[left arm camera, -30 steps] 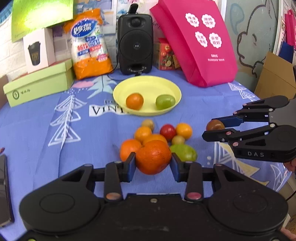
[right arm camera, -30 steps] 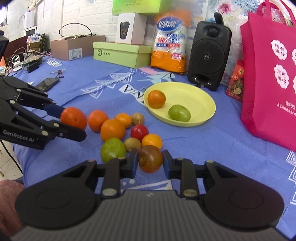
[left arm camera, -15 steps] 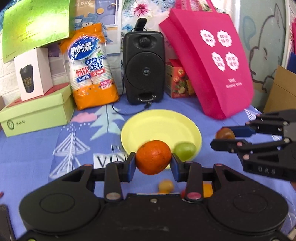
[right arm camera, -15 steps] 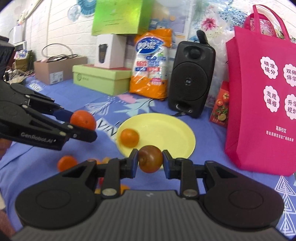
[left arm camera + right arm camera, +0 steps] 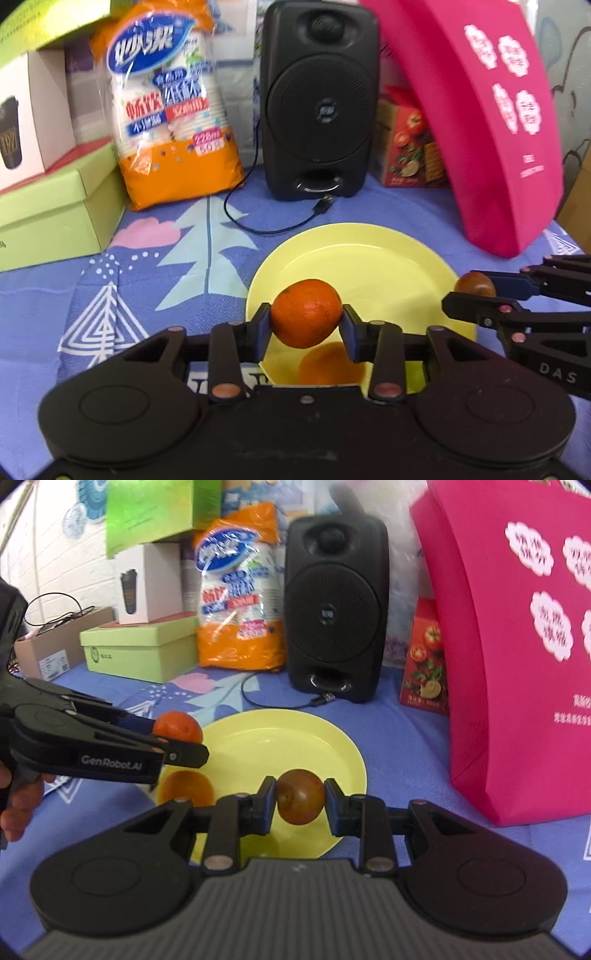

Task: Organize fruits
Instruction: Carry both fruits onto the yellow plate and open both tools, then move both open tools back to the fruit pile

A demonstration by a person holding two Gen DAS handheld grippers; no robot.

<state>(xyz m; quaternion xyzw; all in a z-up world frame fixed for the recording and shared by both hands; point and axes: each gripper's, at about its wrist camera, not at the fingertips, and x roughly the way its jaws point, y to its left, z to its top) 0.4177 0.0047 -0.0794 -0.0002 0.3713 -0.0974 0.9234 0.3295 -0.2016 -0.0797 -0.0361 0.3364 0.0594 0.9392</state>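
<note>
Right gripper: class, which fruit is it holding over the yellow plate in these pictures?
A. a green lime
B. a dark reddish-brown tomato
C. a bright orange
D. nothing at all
B: in the right wrist view the right gripper is clamped on a dark reddish-brown tomato above the yellow plate, while the orange sits in the left gripper.

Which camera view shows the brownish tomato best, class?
The right wrist view: the brownish tomato sits centred, unobstructed, clamped by the right gripper. The left wrist view catches it small at the right edge, partly hidden by a finger.
</note>
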